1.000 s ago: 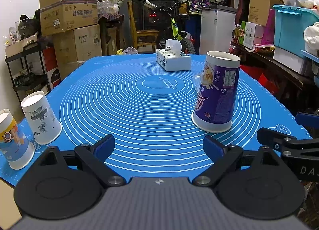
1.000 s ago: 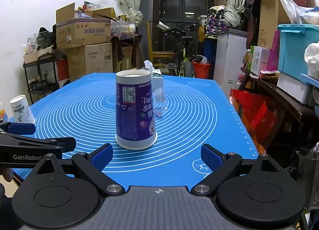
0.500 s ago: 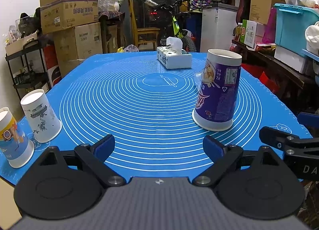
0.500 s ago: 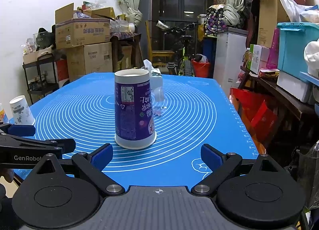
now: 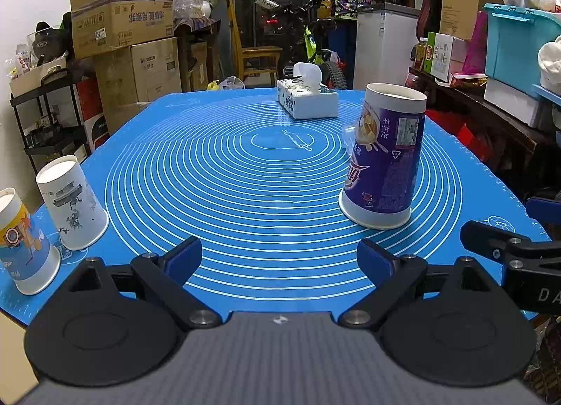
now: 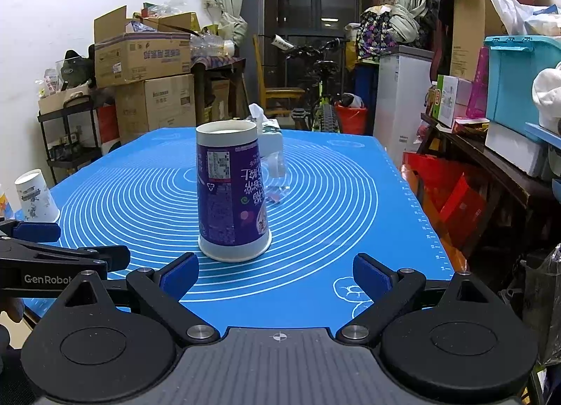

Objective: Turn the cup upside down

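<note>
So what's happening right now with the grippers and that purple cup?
Left gripper open, empty. Right gripper open, empty, just short of purple cup. Cup rim-down on blue mat. Nothing between.

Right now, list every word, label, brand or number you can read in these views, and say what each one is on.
"GenRobot": on the left gripper body, seen in the right wrist view.
"D A": partial letters on the right gripper body, seen at the left wrist view's edge.
Purple cup: upside-down Chinese characters, a barcode label and a recycling symbol; text too small to read.
Cardboard boxes: upside-down print, too blurred.
White cup and tissue box: pictures only.
</note>
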A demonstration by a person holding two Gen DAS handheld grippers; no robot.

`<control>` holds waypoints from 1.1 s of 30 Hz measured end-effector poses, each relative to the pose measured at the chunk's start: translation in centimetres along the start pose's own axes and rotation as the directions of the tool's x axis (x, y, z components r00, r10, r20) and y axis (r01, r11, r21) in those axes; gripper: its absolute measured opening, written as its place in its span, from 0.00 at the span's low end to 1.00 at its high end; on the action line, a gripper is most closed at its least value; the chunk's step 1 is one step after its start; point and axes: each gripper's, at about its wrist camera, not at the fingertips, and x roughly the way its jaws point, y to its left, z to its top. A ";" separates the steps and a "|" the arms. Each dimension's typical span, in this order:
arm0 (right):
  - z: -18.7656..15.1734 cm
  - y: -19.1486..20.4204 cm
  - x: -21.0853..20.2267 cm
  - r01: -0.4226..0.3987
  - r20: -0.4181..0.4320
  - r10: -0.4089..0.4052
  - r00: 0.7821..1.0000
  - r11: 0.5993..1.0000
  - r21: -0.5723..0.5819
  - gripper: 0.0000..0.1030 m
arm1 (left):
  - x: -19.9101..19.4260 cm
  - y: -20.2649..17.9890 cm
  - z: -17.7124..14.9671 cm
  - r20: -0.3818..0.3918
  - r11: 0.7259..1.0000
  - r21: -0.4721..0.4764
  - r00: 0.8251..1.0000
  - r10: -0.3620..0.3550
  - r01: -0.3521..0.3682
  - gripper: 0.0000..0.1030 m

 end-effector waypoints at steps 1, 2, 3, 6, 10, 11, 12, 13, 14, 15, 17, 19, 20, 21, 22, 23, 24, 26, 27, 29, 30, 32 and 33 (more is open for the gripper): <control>0.0 0.0 0.0 0.000 0.000 0.000 1.000 1.000 0.000 0.92 | 0.0 0.0 0.0 0.000 1.000 0.000 1.000 0.000 0.000 0.92; 0.0 0.0 0.0 0.001 0.000 -0.001 1.000 1.000 0.000 0.92 | 0.0 0.0 0.0 0.000 1.000 -0.001 1.000 0.000 0.000 0.92; 0.0 0.0 0.0 0.000 0.000 0.000 1.000 1.000 0.000 0.92 | 0.0 0.0 0.0 0.001 1.000 -0.001 1.000 0.000 0.000 0.92; 0.0 -0.1 0.0 0.000 -0.003 0.000 1.000 1.000 0.003 0.92 | 0.0 0.0 0.0 0.000 1.000 0.000 1.000 0.000 0.000 0.92; 0.0 -0.1 0.1 0.000 -0.003 0.000 1.000 1.000 0.007 0.92 | 0.0 0.0 0.1 0.000 1.000 -0.001 1.000 0.000 0.000 0.92; 0.0 -0.1 0.1 0.001 -0.002 -0.001 1.000 1.000 0.006 0.92 | 0.0 0.0 0.0 0.000 1.000 -0.001 1.000 0.000 0.000 0.92; 0.0 -0.1 0.1 0.001 -0.002 -0.001 1.000 1.000 0.006 0.92 | 0.0 0.0 0.0 0.000 1.000 -0.001 1.000 0.000 0.000 0.92; 0.2 -0.1 0.1 0.001 -0.003 -0.001 1.000 1.000 0.007 0.92 | 0.0 0.0 0.0 0.000 1.000 -0.001 1.000 0.000 0.000 0.92; 0.2 -0.1 0.1 0.001 -0.003 -0.001 1.000 1.000 0.007 0.92 | 0.0 0.0 0.1 0.000 1.000 -0.001 1.000 0.000 0.000 0.92; 0.2 -0.1 0.1 0.001 -0.003 -0.001 1.000 1.000 0.008 0.92 | 0.0 0.0 0.0 -0.001 1.000 -0.001 1.000 0.000 0.000 0.92; 0.1 -0.1 0.2 0.002 -0.005 -0.002 1.000 1.000 0.009 0.92 | 0.0 0.0 0.1 0.000 1.000 -0.001 1.000 0.000 0.000 0.92; 0.2 -0.1 0.2 0.002 -0.005 -0.002 1.000 1.000 0.010 0.92 | 0.0 0.1 0.0 -0.002 1.000 -0.003 1.000 0.001 -0.001 0.92; 0.2 -0.1 0.1 0.003 -0.005 -0.003 1.000 1.000 0.011 0.92 | 0.0 0.1 0.0 -0.002 1.000 -0.002 1.000 0.001 -0.001 0.92; 0.2 -0.1 0.1 0.002 -0.004 -0.002 1.000 1.000 0.011 0.92 | 0.0 0.1 -0.1 -0.002 1.000 -0.002 1.000 0.001 -0.001 0.92; 0.2 -0.1 0.2 0.002 -0.005 -0.002 1.000 1.000 0.011 0.92 | 0.0 0.1 0.0 -0.002 1.000 -0.002 1.000 0.001 -0.001 0.92; 0.2 -0.1 0.2 0.002 -0.005 -0.002 1.000 1.000 0.011 0.92 | 0.0 0.1 -0.1 -0.003 1.000 -0.002 1.000 0.001 -0.001 0.92; 0.2 -0.1 0.2 0.003 -0.004 -0.003 1.000 1.000 0.012 0.92 | 0.0 0.1 -0.1 -0.003 1.000 -0.003 1.000 0.001 -0.001 0.92; 0.2 -0.1 0.2 0.002 -0.004 -0.002 1.000 1.000 0.012 0.92 | 0.1 0.2 -0.1 -0.005 1.000 -0.004 1.000 0.002 -0.002 0.92; 0.2 -0.1 0.2 0.003 -0.004 -0.003 1.000 1.000 0.013 0.92 | 0.1 0.2 -0.1 -0.005 1.000 -0.004 1.000 0.003 -0.003 0.92; 0.2 -0.1 0.2 0.003 -0.004 -0.003 1.000 1.000 0.013 0.92 | 0.0 0.2 -0.1 -0.006 1.000 -0.004 1.000 0.003 -0.003 0.92; 0.2 -0.2 0.2 0.002 -0.004 -0.002 1.000 1.000 0.013 0.92 | 0.1 0.2 -0.1 -0.006 1.000 -0.004 1.000 0.003 -0.003 0.92; 0.2 -0.2 0.2 0.002 -0.005 -0.002 1.000 1.000 0.013 0.92 | 0.1 0.3 -0.2 -0.009 1.000 -0.005 1.000 0.004 -0.004 0.92; 0.2 -0.2 0.2 0.002 -0.004 -0.002 1.000 1.000 0.012 0.92 | 0.2 0.3 -0.2 -0.010 1.000 -0.006 1.000 0.005 -0.005 0.92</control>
